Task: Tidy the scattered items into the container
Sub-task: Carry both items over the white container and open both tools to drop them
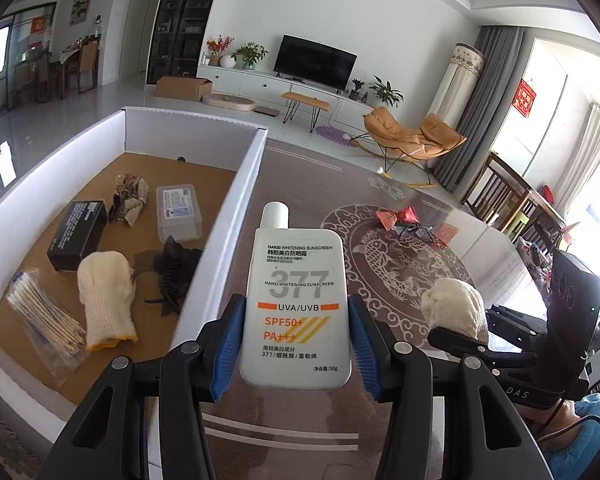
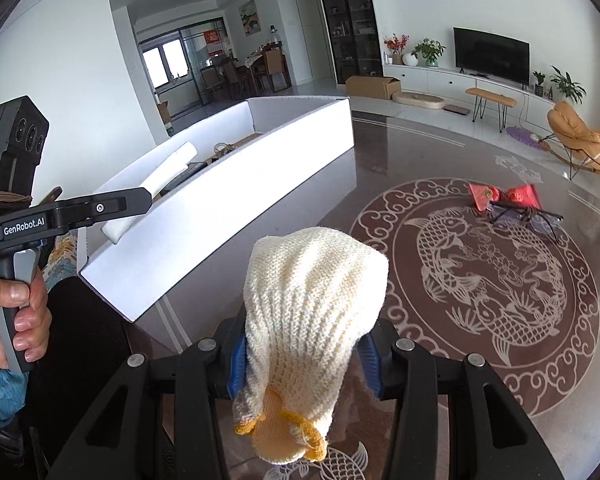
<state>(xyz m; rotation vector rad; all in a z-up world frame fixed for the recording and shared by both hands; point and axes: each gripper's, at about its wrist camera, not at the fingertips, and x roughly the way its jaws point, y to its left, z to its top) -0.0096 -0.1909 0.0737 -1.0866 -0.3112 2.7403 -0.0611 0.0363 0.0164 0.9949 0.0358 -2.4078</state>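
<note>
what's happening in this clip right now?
A person holds a gripper in each hand, tidying items into a white box. The left gripper is clamped on a sunscreen bottle; the right gripper is clamped on a cream knit glove. Both are held above the table, beside the box. Inside already: a matching glove, cotton swabs, a black box and a clear case. Red packets and glasses are on the table.

Left gripper, blue pads clamped on a sunscreen bottle, raised and tilted downward; right gripper pinches a knitted glove; the person's left hand wraps its handle
</note>
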